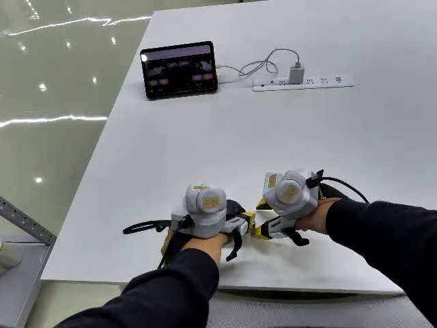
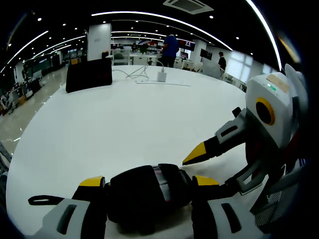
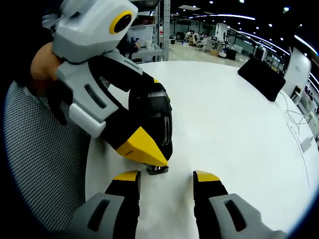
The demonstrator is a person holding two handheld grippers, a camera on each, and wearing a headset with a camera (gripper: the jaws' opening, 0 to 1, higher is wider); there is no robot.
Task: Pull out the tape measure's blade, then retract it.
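Dark sleeves [image 1: 164,294], two, at the bottom edge of the head view, nearer the camera than the tape measure.

Left hand [image 1: 198,242]: wrapped around the left gripper, directly behind the tape measure.

Left gripper [image 2: 148,181]: white and grey body, black jaws with yellow tips. Jaws pressed against both sides of the tape measure, pinching it.

Tape measure [image 2: 144,196]: black case, resting on the white table [image 1: 273,130] close to its near edge, held between the left jaws. A black wrist strap [image 1: 143,225] trails from it along the table top, on the side away from the right gripper.

Blade hook [image 3: 157,169]: small metal tab at the mouth of the tape measure, just clear of the case, lying on the table. It sits just ahead of the gap between the right jaws and touches neither of them.

Right gripper [image 3: 165,175]: same build, just beside the tape measure, jaws spread apart, holding nothing. One yellow tip points toward the case in the left gripper view.

Right hand [image 1: 317,217]: holding the right gripper, beside the tape measure.

Tablet [image 1: 179,70]: dark, screen lit, propped up, well beyond the tape measure.

Power strip [image 1: 304,83]: white, equally far beyond the tape measure, with a charger [image 1: 296,72] plugged into it and a cable [image 1: 256,66] running to the tablet.
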